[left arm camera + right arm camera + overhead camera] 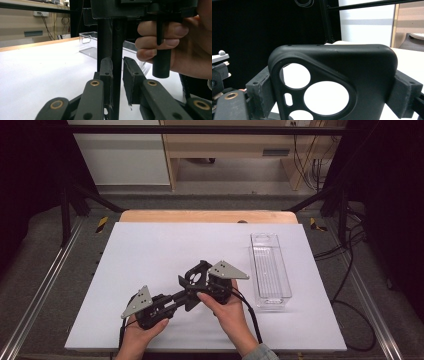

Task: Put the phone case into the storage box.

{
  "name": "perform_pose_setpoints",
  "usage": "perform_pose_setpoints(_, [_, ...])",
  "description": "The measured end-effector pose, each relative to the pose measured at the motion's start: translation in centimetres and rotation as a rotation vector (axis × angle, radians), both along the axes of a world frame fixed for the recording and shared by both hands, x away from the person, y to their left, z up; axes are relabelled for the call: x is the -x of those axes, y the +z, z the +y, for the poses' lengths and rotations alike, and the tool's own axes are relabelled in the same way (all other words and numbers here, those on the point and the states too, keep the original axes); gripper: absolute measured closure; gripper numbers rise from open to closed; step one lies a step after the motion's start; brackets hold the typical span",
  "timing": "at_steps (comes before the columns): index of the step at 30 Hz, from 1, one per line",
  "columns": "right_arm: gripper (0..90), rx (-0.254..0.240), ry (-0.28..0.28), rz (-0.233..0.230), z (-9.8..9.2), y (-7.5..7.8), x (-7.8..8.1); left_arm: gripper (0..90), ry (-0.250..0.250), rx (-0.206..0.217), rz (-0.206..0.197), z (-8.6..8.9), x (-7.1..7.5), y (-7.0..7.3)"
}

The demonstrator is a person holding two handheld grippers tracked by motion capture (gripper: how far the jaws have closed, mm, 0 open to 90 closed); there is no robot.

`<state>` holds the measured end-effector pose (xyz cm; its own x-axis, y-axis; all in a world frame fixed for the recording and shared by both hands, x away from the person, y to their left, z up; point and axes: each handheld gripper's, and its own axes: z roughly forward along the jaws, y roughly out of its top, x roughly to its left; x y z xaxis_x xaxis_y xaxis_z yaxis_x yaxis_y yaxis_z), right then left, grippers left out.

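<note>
A black phone case (pixel 196 271) with round camera cut-outs hangs just above the white mat, held by both grippers. My right gripper (pixel 200 276) grips it across its width; in the right gripper view the case (pixel 352 67) stands between the two pads (pixel 259 86), cut-outs at lower left. My left gripper (pixel 189 295) comes in from the lower left and is shut on the case's lower edge. In the left gripper view that thin black edge (pixel 116 45) runs upright between the closed jaws of the left gripper (pixel 117 63). A hand (pixel 160 42) grasps the right gripper's handle just behind.
A clear, empty, long plastic bin (pixel 270 270) stands on the right side of the white mat (pixel 150 245), also seen behind the case (pixel 87 45). The wooden table edge runs along the back. Metal rails and cables flank the table.
</note>
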<state>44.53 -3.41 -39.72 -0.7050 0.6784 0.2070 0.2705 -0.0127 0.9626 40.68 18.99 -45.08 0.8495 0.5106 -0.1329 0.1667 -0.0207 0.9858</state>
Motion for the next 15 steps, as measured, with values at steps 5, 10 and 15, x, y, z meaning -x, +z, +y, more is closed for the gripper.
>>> perform_pose_setpoints(5, [13.1,0.001,-0.003,0.002,-0.15,-0.06,-0.1,78.3,0.001,0.0,0.0,0.02,0.0,0.0])
perform_pose_setpoints(10, [13.1,0.003,-0.007,0.002,-0.29,-0.05,-0.18,78.3,0.001,-0.002,0.0,0.01,0.01,0.01])
perform_pose_setpoints(15, [13.1,-0.001,-0.014,0.001,-0.55,-0.03,-0.29,78.6,0.0,-0.003,-0.001,0.02,0.01,0.0])
